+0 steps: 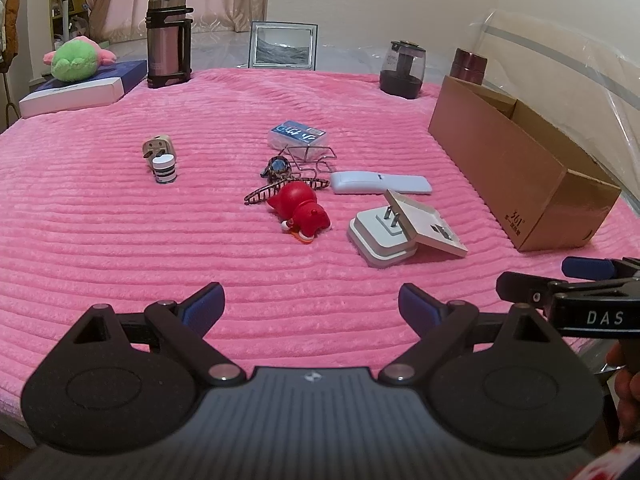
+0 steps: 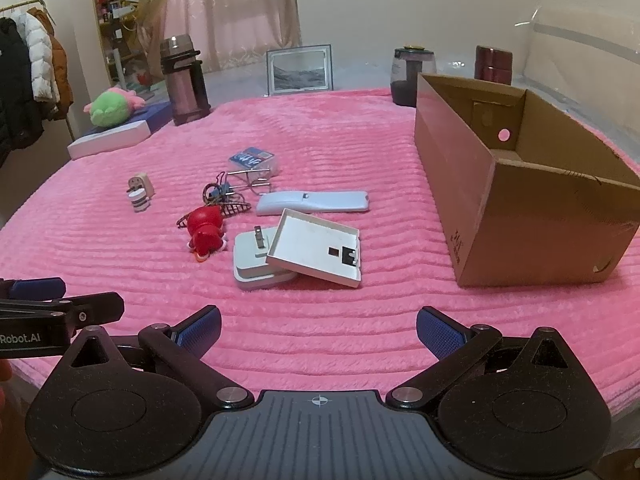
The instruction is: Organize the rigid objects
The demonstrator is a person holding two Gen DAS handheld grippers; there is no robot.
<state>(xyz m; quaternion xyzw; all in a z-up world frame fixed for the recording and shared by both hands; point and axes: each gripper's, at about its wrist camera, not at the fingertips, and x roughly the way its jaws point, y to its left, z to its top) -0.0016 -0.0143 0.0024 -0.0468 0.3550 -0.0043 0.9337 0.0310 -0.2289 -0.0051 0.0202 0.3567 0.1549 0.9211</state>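
Left wrist view: the left claw [image 1: 312,306] hangs spread and empty over the pink blanket [image 1: 120,240]. Ahead lie a red toy [image 1: 298,210], a white plug [image 1: 380,236], a remote [image 1: 380,183] and a cardboard box [image 1: 520,168] to the right.

Right wrist view: the right claw [image 2: 319,330] is spread too, empty, with the plug [image 2: 256,264] ahead and the box [image 2: 520,200] open at right

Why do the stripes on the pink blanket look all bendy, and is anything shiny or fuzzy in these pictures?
Left wrist view: the fisheye lens bows the pink blanket ribs into arcs, the corners go dark, and the clear plastic sheet shows pale glare. Right wrist view: the same curving, the cardboard box edges lean outward, and the shelf at the back looks soft.
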